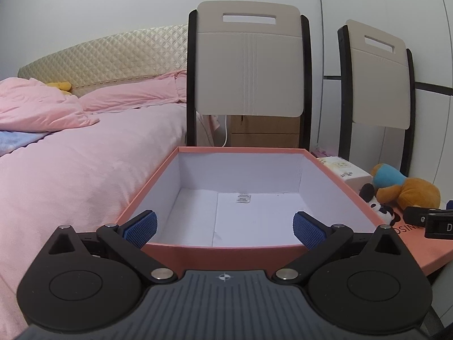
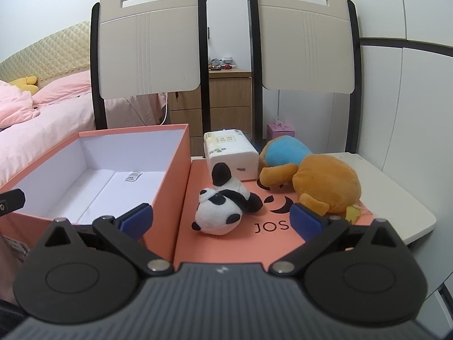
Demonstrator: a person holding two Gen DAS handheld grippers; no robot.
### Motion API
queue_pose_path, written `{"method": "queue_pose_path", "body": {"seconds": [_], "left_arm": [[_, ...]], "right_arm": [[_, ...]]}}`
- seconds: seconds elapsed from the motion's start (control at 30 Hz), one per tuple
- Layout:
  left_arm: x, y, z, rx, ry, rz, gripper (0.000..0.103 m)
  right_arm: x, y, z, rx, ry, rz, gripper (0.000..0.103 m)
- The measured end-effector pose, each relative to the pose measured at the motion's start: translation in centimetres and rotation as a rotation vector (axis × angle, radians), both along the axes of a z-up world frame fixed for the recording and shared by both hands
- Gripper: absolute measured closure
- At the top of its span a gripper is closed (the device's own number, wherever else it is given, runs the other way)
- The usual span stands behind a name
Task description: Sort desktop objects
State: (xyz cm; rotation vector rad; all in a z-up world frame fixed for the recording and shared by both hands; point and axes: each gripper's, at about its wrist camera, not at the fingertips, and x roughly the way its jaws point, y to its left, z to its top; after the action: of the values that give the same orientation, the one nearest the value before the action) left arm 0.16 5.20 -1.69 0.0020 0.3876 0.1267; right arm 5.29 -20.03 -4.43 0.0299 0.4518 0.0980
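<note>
Pink bed [image 1: 85,155] flanks white table [image 2: 396,198]; left gripper [image 1: 225,228] and right gripper [image 2: 220,221] spread wide, empty.

The box [image 2: 184,170] is salmon-orange outside and white inside, and the lid [image 2: 226,243] under the toys is the same salmon with dark lettering. The panda [image 2: 220,212] is black and white, the plush dog [image 2: 325,181] orange-brown with a blue cap, and the tissue pack [image 2: 232,155] white. Both grippers' fingers [image 2: 136,216] carry blue pads. The bed [image 1: 70,170] is pink.
</note>
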Motion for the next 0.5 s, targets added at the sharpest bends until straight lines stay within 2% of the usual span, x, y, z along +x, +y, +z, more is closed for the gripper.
{"method": "queue_pose_path", "body": {"seconds": [0.5], "left_arm": [[0.06, -0.07, -0.17, -0.015, -0.005, -0.025, 0.0]], "right_arm": [[0.11, -0.02, -0.22, 0.001, 0.01, -0.005, 0.0]]}}
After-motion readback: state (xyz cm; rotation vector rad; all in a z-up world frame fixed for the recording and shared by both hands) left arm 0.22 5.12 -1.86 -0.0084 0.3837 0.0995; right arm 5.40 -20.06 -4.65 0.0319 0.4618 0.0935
